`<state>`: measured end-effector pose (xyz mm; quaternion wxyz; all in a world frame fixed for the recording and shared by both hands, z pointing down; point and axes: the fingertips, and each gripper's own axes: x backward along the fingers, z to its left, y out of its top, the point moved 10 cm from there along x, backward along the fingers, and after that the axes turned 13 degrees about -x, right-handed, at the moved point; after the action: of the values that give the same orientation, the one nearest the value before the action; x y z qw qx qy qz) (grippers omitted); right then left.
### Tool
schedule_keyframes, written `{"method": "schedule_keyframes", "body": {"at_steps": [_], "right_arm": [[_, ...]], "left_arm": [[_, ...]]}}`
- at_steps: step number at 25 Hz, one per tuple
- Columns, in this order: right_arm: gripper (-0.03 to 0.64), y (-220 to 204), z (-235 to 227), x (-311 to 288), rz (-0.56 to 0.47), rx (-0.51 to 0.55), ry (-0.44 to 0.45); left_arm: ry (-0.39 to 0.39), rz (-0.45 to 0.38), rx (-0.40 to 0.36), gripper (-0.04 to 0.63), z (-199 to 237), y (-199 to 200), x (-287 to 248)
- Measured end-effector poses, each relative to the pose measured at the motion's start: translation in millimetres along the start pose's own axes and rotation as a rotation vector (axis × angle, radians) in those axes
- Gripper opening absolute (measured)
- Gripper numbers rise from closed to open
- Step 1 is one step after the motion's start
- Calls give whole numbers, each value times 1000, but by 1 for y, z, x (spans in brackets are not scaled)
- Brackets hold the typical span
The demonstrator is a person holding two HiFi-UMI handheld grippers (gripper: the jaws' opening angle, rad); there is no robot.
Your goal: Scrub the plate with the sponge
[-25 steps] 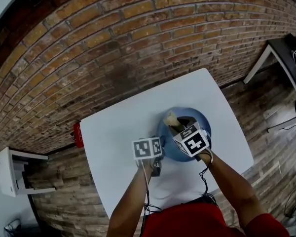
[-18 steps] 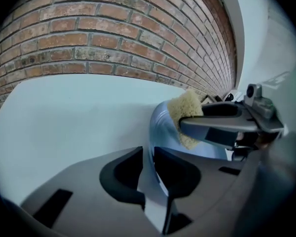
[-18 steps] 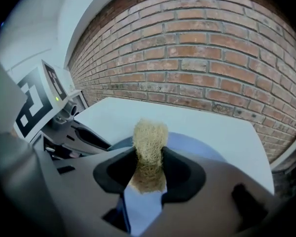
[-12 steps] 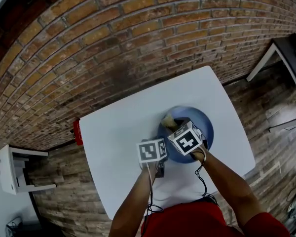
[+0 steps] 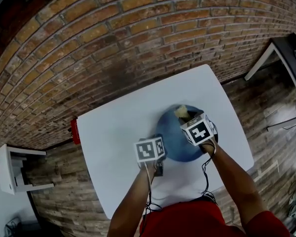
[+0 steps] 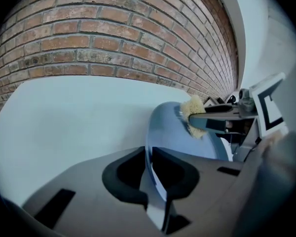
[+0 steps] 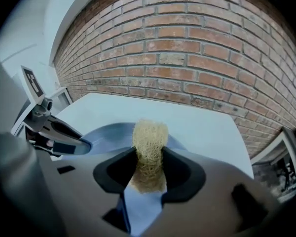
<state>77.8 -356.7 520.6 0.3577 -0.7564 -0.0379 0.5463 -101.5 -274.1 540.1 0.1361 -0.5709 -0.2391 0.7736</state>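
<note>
A blue plate [image 5: 173, 137] lies on the white table [image 5: 113, 132], its left edge raised. My left gripper [image 5: 158, 139] is shut on that rim, which runs between its jaws [image 6: 150, 169] in the left gripper view. A yellow fibrous sponge [image 5: 181, 112] sits at the plate's far right part, and my right gripper [image 5: 187, 118] is shut on it. In the right gripper view the sponge [image 7: 149, 142] sticks out past the gripper [image 7: 149, 171] over the plate [image 7: 108, 132]. In the left gripper view the sponge [image 6: 192, 108] touches the plate's face [image 6: 172, 127].
A small red object [image 5: 75, 131] hangs at the table's left edge. A white stand [image 5: 10, 169] is on the floor at the left and a dark desk [image 5: 286, 48] at the upper right. A brick wall [image 7: 187, 48] rises behind the table.
The right gripper has carried the sponge from the plate's near left part to its far right part. The plate now reaches further left, toward the left gripper.
</note>
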Motion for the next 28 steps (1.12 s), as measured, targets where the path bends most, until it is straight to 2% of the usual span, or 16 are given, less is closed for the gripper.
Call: {"method": "schedule_keyframes", "body": {"at_steps": [5,12,15,21,28], "right_arm": [[161,-4,-14,10,2,-43,-32],[161,-10,57,11,-4,-30,160],[161,-17,76,3,29,-17,185],[161,-21,65,2,39,5,152],[161,-27,4,18,50,-17,16]], "left_arm": [[-3,-4,5,54,0,-1,0],[-9,-18,15,51,1,-2,0],[-9,-24,10,51,0,-2,0],[-6,-24,11,51,0,-2,0],[-2,-26,11,51,0,-3,0]]}}
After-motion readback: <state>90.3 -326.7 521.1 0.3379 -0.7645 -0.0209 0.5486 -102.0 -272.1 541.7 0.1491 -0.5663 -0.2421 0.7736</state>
